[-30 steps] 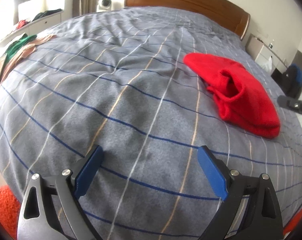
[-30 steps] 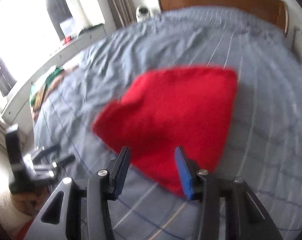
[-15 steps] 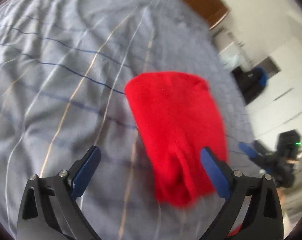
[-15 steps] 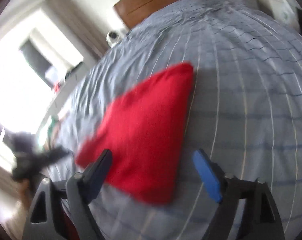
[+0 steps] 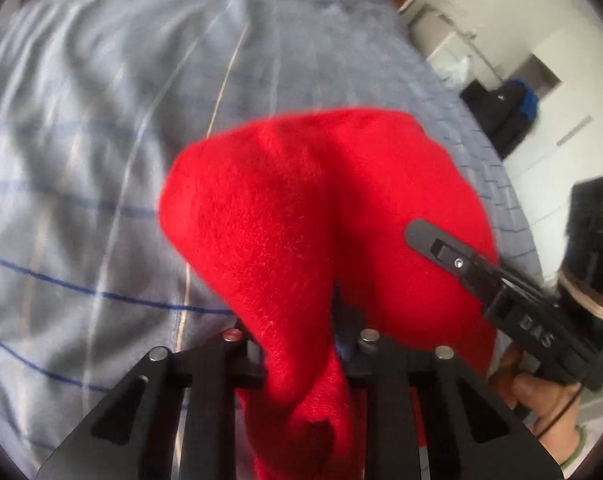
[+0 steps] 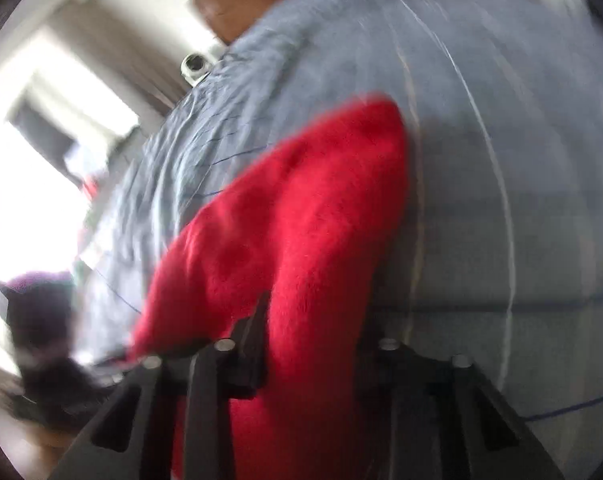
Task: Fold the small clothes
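Note:
A red knitted garment point(image 5: 301, 208) lies on the grey striped bed cover point(image 5: 81, 160). My left gripper point(image 5: 301, 360) is shut on its near edge, with cloth bunched between the fingers. My right gripper point(image 6: 313, 364) is also shut on the red garment point(image 6: 301, 240), at another part of its near edge. In the left wrist view the right gripper point(image 5: 429, 240) shows at the right, its finger lying against the red cloth. Both views are blurred by motion.
The wooden headboard point(image 6: 237, 4) is at the far end of the bed. A white nightstand point(image 5: 449, 56) and a dark bag point(image 5: 501, 108) stand past the bed's right side. A bright window point(image 6: 33, 160) is at the left.
Both grippers have moved in on the red garment and closed on its near edge; half a second ago both were open with the garment lying flat ahead.

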Tool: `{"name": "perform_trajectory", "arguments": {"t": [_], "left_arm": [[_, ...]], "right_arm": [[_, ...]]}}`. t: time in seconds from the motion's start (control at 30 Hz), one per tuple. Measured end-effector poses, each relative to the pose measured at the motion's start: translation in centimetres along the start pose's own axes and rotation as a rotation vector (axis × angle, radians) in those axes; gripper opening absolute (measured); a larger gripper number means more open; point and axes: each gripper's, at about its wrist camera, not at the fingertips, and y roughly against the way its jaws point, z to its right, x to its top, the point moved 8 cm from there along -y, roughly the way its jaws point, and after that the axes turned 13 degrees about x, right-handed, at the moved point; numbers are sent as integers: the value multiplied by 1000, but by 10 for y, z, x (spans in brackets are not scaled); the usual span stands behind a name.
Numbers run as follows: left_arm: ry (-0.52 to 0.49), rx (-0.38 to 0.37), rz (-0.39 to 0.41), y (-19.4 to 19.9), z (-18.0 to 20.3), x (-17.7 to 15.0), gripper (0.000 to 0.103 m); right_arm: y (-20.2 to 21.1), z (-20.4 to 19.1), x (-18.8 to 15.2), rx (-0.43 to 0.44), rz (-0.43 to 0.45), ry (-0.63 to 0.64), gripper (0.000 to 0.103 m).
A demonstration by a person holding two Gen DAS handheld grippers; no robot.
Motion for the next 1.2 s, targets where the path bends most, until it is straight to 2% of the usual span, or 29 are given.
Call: {"name": "perform_trajectory", "arguments": {"t": [0.1,0.17,0.2,0.27,0.33,0.37,0.4,0.43,0.47,0.5,0.57,0.6,0.63,0.67,0.73,0.83,1.0,1.2], "left_arm": [[-50,-2,117,45,9,13,22],[-63,-5,200,79,14,27,22],[-67,-7,220,89,16,34,22],[-73,1,228,95,16,41,32],[-77,53,182,79,10,41,75],[-75,92,164,70,6,37,80],[-77,175,156,59,-6,24,81],[-87,238,158,54,-14,10,81],[-95,277,164,54,-19,0,81],[-103,330,178,55,-26,-16,81],[-100,385,218,65,-35,-40,85],[-82,418,250,75,-38,-57,93],[-71,430,267,81,-39,-62,99],[-54,448,295,90,-41,-71,101],[-18,491,348,110,-35,-88,101],[4,489,392,130,-26,-94,101],[40,529,359,148,-17,-108,102],[-11,576,340,154,-8,-125,102]], "right_arm": [[32,-42,18,11,94,148,28],[53,-62,32,38,163,195,28],[62,-69,42,54,193,204,28],[72,-77,60,79,228,199,29],[76,-72,70,88,240,160,32],[73,-61,72,87,227,116,41],[74,-48,66,80,198,89,50],[66,-34,57,41,144,54,77],[62,-17,43,-26,98,28,97],[62,-4,31,-75,79,21,99],[71,21,-1,-153,50,15,99],[79,29,-18,-180,37,8,99],[88,34,-38,-203,27,3,99],[94,36,-49,-210,22,5,99],[112,28,-74,-220,13,42,99],[142,-2,-97,-232,24,125,100],[177,-38,-121,-242,62,180,103],[188,-55,-132,-267,47,197,103]]}}
